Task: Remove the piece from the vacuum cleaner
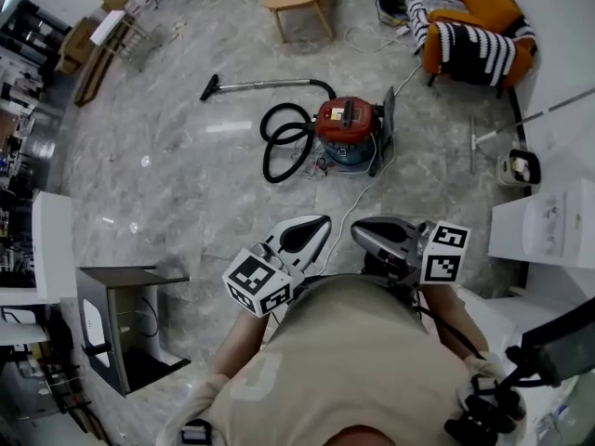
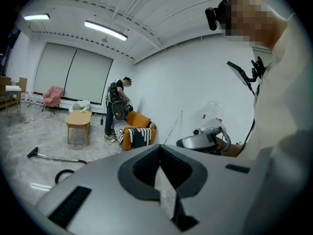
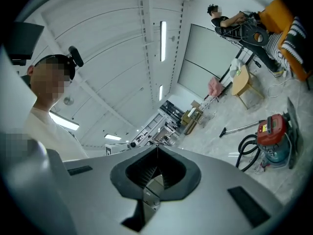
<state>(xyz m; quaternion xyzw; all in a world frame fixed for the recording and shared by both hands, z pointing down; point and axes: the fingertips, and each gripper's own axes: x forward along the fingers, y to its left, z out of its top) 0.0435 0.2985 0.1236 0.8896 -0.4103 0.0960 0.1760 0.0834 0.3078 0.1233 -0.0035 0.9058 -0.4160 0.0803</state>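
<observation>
Left tool [image 1: 323, 223] and right tool [image 1: 358, 233] are both pressed together and empty, well short of the vacuum [image 1: 346, 126] on the floor ahead. Risks, I reckon: the white cable [image 1: 358, 193] running from the vacuum toward the person (trip hazard), and tugging a piece could drag the whole vacuum along. Count: two tools, one vacuum, one hose [image 1: 279, 147] beside it, one wand [image 1: 265, 85] beyond it.
</observation>
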